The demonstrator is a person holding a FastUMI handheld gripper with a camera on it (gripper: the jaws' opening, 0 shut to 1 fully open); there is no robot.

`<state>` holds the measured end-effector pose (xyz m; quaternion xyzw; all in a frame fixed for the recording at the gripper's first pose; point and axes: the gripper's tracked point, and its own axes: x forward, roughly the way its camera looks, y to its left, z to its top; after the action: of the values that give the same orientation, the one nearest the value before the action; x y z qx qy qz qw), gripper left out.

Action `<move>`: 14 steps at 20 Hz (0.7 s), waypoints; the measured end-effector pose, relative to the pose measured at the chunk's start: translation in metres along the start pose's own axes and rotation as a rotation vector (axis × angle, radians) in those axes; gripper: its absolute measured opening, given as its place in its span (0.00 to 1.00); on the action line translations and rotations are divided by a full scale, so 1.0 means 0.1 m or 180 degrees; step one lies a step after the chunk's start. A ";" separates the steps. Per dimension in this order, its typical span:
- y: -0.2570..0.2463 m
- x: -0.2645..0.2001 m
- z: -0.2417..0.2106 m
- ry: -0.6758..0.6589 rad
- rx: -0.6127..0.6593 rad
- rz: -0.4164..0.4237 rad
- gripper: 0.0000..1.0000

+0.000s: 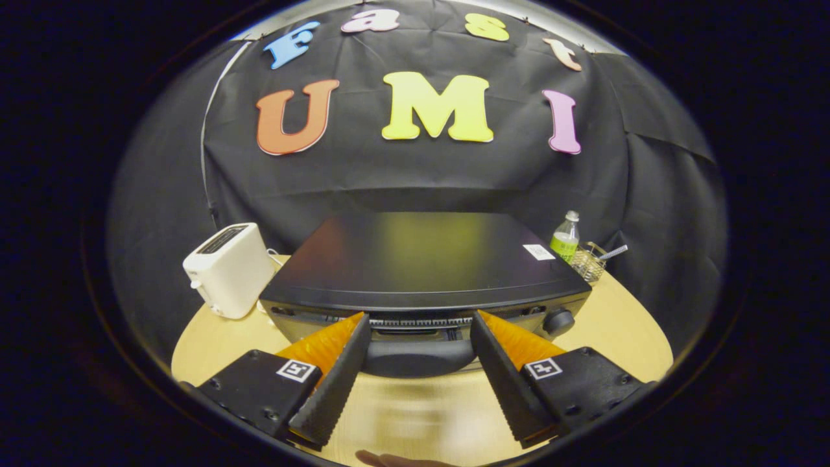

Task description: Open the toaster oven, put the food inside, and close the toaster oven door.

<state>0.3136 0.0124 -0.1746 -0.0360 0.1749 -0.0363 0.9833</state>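
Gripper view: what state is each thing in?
Toaster oven: door shut, handle between the fingers, not gripped.
Gripper: open.
Toaster: upright, beside the oven.
Bottle: upright, capped.
Wire basket: upright, by the bottle.

Light even, from overhead; soft sheen on toaster oven [421, 259] top, no hard glare. Booth cloth dim. Strong fisheye bend: table [622, 324] edge curves, corners darken. Gripper [420, 321] fingers spread wide apart, holding nothing, sharp near tips. Tabletop between fingers slightly smeared. Faint shadow beneath oven front.
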 end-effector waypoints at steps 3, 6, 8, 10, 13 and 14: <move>-0.01 -0.16 -0.17 -0.0029 0.0004 -0.0004 1.00; -0.05 -0.32 -0.45 0.0072 -0.0009 0.0020 1.00; -0.05 -0.39 -0.59 0.0099 0.0005 0.0076 1.00; -0.06 -0.47 -0.71 0.0115 -0.0027 0.0100 1.00; -0.08 -0.54 -0.96 0.0221 -0.0085 0.0092 1.00; -0.08 -0.56 -1.04 0.0260 -0.0087 0.0093 1.00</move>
<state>0.2249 0.0033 -0.2527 -0.0454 0.2159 -0.0210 0.9751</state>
